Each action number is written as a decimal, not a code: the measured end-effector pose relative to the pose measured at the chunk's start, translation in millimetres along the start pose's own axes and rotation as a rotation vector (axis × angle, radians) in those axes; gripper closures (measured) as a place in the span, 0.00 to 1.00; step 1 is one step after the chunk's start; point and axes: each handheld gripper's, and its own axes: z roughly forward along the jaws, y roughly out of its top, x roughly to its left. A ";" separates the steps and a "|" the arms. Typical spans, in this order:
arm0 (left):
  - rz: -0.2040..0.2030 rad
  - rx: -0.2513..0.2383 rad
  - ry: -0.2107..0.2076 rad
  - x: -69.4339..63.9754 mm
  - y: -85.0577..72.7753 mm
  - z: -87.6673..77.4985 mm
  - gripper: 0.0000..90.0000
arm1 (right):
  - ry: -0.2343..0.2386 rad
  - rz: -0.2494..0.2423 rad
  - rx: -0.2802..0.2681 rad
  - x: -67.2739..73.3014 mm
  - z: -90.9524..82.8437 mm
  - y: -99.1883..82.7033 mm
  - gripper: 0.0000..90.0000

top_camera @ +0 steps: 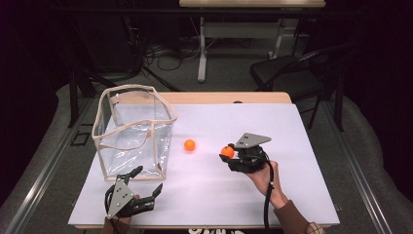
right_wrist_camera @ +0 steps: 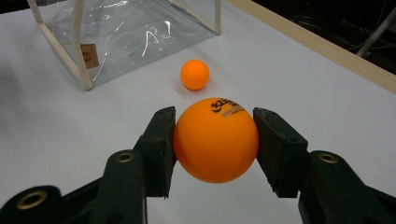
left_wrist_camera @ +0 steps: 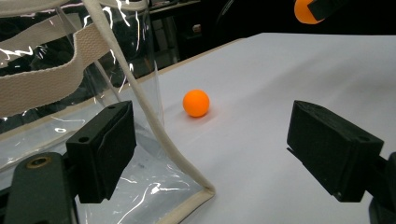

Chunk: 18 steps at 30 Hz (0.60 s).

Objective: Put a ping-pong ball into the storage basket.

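Right gripper [right_wrist_camera: 215,140]: clamped on an orange ball [right_wrist_camera: 216,139], both black pads flat against the ball's sides, at 9 and 3 o'clock of it in the right gripper view. The held ball is smooth, matte and round, with dark printed lettering on its upper face. In the high view it sits at the 9 o'clock tip of the right gripper [top_camera: 233,155], clear of the surface [top_camera: 292,195].

A second orange ball [top_camera: 189,145], same shape and finish, lies loose on the surface at 9 o'clock of the held one, well apart from it, and near the clear bag [top_camera: 134,129].

Bag: transparent glossy plastic, box-shaped, edged with beige woven webbing, open-topped, standing upright.

Left gripper [top_camera: 146,183]: jaws wide, nothing between them; it rests at 6 o'clock of the bag, one pad just beside the bag's near corner.

Surface: flat, white, matte.
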 end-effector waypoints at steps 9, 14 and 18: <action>-0.008 -0.004 -0.003 0.2 0.6 1.8 0.17 | 0.014 -0.003 -0.003 0.9 4.6 8.8 0.57; -0.007 0.002 -0.013 -0.4 1.3 5.4 0.17 | 0.025 -0.006 -0.001 -0.3 9.2 13.8 0.57; -0.004 0.009 -0.018 0.1 0.9 6.6 0.17 | 0.033 0.002 -0.004 -3.4 14.1 16.8 0.57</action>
